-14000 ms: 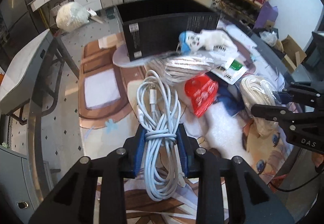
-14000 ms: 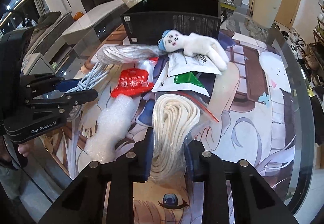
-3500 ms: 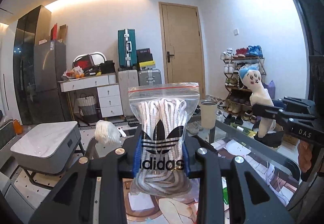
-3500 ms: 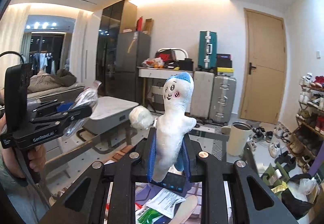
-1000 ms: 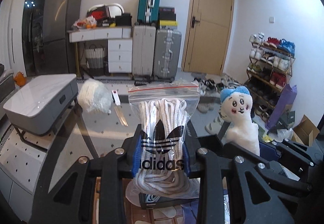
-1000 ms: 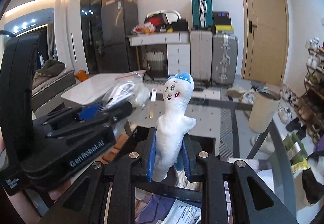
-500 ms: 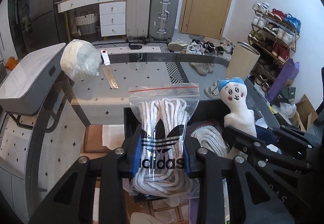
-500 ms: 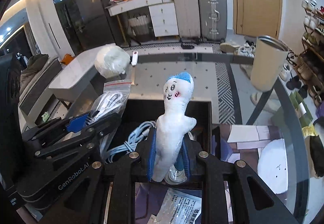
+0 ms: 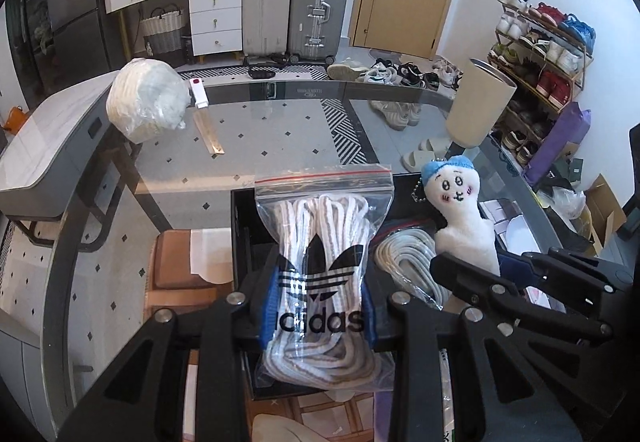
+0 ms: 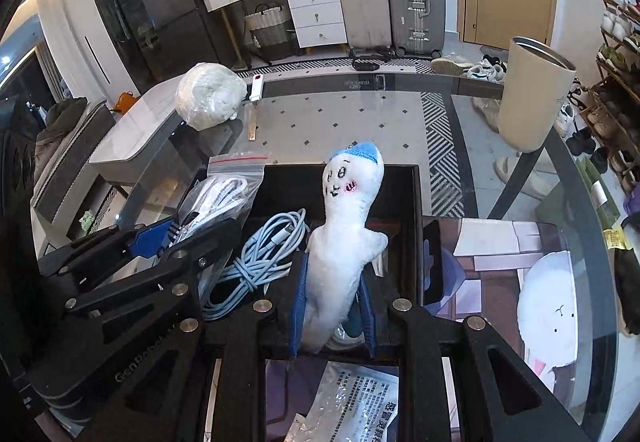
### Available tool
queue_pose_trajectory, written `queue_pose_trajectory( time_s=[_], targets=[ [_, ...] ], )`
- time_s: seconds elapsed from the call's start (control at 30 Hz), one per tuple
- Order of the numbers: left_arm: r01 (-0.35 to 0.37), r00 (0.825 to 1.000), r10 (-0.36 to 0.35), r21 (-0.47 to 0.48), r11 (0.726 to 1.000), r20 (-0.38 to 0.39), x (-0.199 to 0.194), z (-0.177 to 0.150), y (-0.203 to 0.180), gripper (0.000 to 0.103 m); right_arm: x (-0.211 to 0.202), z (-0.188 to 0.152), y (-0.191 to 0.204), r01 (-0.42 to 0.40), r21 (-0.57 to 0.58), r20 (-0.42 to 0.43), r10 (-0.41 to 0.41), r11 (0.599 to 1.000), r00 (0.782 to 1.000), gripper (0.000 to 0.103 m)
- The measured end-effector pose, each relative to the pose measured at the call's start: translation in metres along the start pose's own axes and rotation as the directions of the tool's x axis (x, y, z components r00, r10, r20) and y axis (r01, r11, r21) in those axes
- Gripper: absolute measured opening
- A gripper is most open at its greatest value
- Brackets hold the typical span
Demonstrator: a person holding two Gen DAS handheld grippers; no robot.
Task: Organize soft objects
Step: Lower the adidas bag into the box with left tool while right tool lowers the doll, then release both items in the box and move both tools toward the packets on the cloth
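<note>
My left gripper [image 9: 318,316] is shut on a clear zip bag of white laces [image 9: 322,242] with a black logo, held over the open black box [image 9: 242,238]. My right gripper [image 10: 332,316] is shut on a white plush toy [image 10: 344,238] with a blue cap, upright above the same black box [image 10: 412,238]. Inside the box lie a coiled pale blue cable [image 10: 256,262] and a coil of white cord [image 9: 412,266]. Each gripper shows in the other's view: the plush toy [image 9: 460,214] at right, the bag of laces [image 10: 224,198] at left.
The box stands on a glass table with a printed mat [image 10: 520,262]. A wrapped white bundle [image 9: 144,106], a ruler [image 9: 208,134] and a beige cylinder [image 10: 532,94] sit at the far side. A silver foil packet [image 10: 356,402] lies near the front edge.
Both grippers have tipped downward and sunk toward the box with their loads still gripped; the box's inside and the cable now show. In the last half second they have hardly moved.
</note>
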State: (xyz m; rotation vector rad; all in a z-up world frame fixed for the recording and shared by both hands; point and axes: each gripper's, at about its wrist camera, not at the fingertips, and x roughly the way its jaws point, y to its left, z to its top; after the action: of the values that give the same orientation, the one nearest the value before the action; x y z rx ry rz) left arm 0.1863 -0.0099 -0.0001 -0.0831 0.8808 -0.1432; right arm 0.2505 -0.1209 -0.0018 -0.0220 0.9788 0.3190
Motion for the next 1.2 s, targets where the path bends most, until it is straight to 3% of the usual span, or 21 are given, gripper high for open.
queue_pose_trajectory(
  time_s=[0.77,1.03,1.1,1.2],
  targets=[
    [0.007,0.999,-0.007,-0.01,1.0,-0.041,0.007,-0.003,0.002,0.038,0.002,-0.003,0.004,0.025,-0.01,-0.048,-0.025,1.0,0.999,0.029],
    [0.011,0.999,-0.011,-0.006,1.0,-0.035,0.004,-0.004,-0.001,0.048,-0.009,-0.003,0.003,0.057,-0.022,-0.018,-0.057,0.998,0.998,0.029],
    [0.013,0.999,-0.013,-0.013,1.0,-0.031,0.002,-0.003,-0.002,0.058,-0.014,-0.004,0.002,0.064,-0.025,-0.008,-0.064,0.998,0.998,0.029],
    [-0.008,1.0,0.008,-0.016,1.0,-0.02,-0.003,-0.003,-0.001,0.06,-0.021,-0.005,0.001,0.055,-0.024,-0.002,-0.055,0.998,0.998,0.032]
  ],
)
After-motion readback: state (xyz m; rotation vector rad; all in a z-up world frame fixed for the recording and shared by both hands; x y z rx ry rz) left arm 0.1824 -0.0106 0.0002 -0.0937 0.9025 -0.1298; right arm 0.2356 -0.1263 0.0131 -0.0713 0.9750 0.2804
